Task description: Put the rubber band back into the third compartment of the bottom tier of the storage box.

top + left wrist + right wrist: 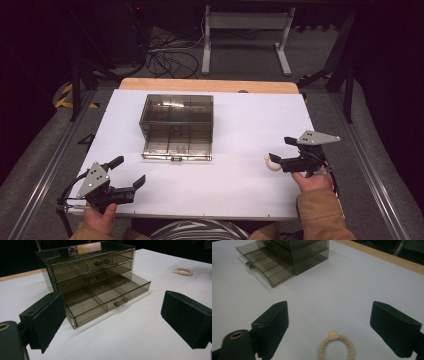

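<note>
White table (pixel 240 185), drawer box (pixel 177 120) — braided ring (pixel 271 162)

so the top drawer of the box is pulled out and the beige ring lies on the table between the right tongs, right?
Not quite: the bottom drawer of the box is pulled out, as the left gripper view shows; the top one is shut. The ring does lie on the table between the open right tongs.

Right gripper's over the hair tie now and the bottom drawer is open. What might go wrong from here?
The hair tie lies flat on the table, so the open right gripper may close above it and miss. The organizer looks light; bumping its open bottom drawer might shift it, and the left gripper isn't steadying it.
</note>
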`<state>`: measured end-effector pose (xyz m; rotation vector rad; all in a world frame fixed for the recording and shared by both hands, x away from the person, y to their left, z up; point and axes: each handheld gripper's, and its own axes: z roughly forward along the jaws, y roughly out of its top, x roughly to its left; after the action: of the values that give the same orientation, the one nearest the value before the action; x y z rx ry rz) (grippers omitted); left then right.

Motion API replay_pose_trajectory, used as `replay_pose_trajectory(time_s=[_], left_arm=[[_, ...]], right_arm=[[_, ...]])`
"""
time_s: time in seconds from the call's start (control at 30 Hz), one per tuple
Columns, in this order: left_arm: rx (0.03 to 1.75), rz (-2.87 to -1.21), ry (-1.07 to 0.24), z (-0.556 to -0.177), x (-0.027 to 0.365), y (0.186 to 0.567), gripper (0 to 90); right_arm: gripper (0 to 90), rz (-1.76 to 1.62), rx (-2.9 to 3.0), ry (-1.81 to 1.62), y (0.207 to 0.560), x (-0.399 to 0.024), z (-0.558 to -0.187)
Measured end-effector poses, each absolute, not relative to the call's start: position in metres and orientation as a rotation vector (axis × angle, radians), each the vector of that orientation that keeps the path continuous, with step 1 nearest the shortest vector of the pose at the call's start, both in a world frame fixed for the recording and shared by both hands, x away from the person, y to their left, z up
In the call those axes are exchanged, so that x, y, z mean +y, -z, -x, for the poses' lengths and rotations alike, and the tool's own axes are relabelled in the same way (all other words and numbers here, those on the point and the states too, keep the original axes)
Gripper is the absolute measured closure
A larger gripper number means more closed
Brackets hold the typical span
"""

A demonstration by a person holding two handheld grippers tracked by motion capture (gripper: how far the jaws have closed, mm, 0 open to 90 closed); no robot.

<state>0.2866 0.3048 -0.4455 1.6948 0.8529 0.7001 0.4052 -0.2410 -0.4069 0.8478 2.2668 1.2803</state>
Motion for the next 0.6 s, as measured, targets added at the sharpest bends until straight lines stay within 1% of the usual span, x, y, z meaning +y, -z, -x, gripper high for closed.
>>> replay_pose_trajectory(time_s=[0.33,0.6], left_arm=[[0.860,-1.695,-0.698,-0.287,0.305,0.446,6.7],[0.861,-1.696,-0.697,-0.287,0.305,0.446,6.9]], right_arm=[[25.2,-0.860,2.333,-1.063,0.408,-0.235,-0.412],[30.6,-0.911,2.386,-0.970,0.414,-0.234,-0.420]])
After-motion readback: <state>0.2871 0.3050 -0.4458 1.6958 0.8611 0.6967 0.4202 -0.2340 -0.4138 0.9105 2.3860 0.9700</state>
